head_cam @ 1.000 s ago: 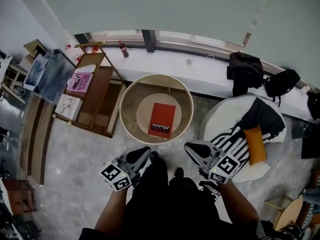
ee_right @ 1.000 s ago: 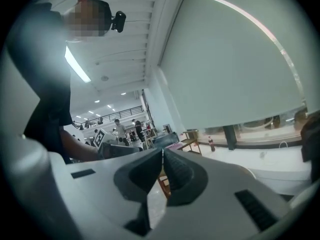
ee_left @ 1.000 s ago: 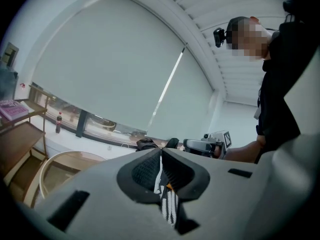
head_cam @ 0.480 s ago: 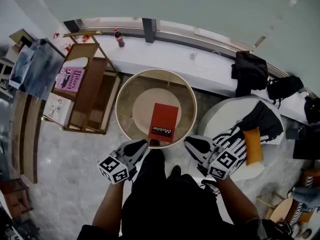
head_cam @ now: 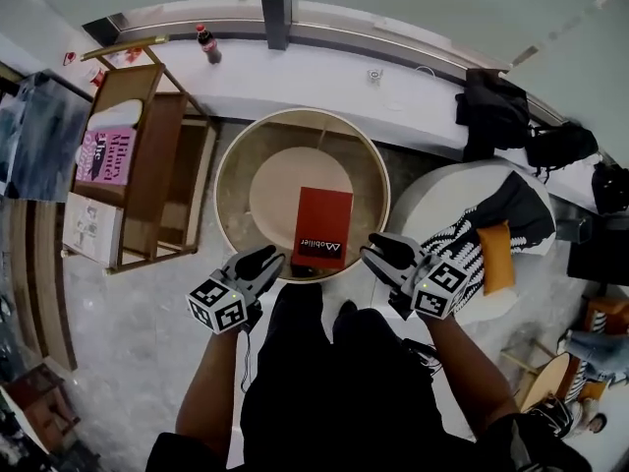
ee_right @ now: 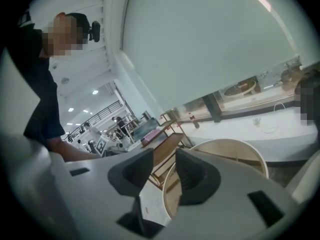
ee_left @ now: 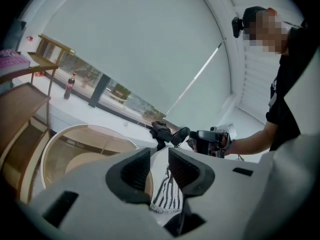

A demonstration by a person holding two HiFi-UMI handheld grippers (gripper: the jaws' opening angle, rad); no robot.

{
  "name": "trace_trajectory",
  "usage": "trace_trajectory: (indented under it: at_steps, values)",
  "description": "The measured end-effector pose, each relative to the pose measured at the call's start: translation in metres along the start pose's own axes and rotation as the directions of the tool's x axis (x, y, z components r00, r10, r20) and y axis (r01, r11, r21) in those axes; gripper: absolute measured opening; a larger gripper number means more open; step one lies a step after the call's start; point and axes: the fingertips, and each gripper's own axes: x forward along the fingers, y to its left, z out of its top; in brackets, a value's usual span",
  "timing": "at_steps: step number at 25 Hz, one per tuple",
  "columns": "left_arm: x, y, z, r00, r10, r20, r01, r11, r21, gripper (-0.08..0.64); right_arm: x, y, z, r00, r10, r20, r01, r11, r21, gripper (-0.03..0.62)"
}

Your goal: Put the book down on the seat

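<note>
A red book [head_cam: 322, 226] lies flat on the round, cream-rimmed table [head_cam: 228, 165], near its front edge. To the right stands the white round seat [head_cam: 432, 200], draped with a black-and-white striped blanket [head_cam: 472, 244] and an orange cushion [head_cam: 496, 256]. My left gripper [head_cam: 263, 261] hovers at the table's near rim, left of the book. My right gripper [head_cam: 376, 252] hovers just right of the book, beside the seat. Both sets of jaws are opening, with nothing between them. A narrow empty gap shows in the left gripper view [ee_left: 160, 159] and in the right gripper view [ee_right: 165, 171].
A wooden shelf unit [head_cam: 147, 146] with a pink book [head_cam: 103, 155] stands left of the table. A long white ledge [head_cam: 295, 67] along the window carries a bottle [head_cam: 206, 42] and black bags [head_cam: 491, 106]. The person's dark legs fill the lower middle of the head view.
Both grippers have moved forward and now sit closer to the table's near rim and the book. The red book has stayed in place on the table.
</note>
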Motion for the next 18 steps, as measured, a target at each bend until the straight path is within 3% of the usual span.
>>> trace_trajectory:
  at_steps: [9,18]
  values:
    - [0.044,0.059,-0.043,0.987,-0.020,-0.158,0.002,0.994,-0.114,0.164,0.029,-0.079,-0.058,0.985,-0.057,-0.162,0.071,0.994,0.082,0.163]
    - [0.101,0.111,-0.096,0.952,-0.034,-0.305,-0.024,0.983,-0.183,0.176,0.048,-0.155,-0.132,0.964,-0.050,-0.260,0.103,0.976,0.192,0.183]
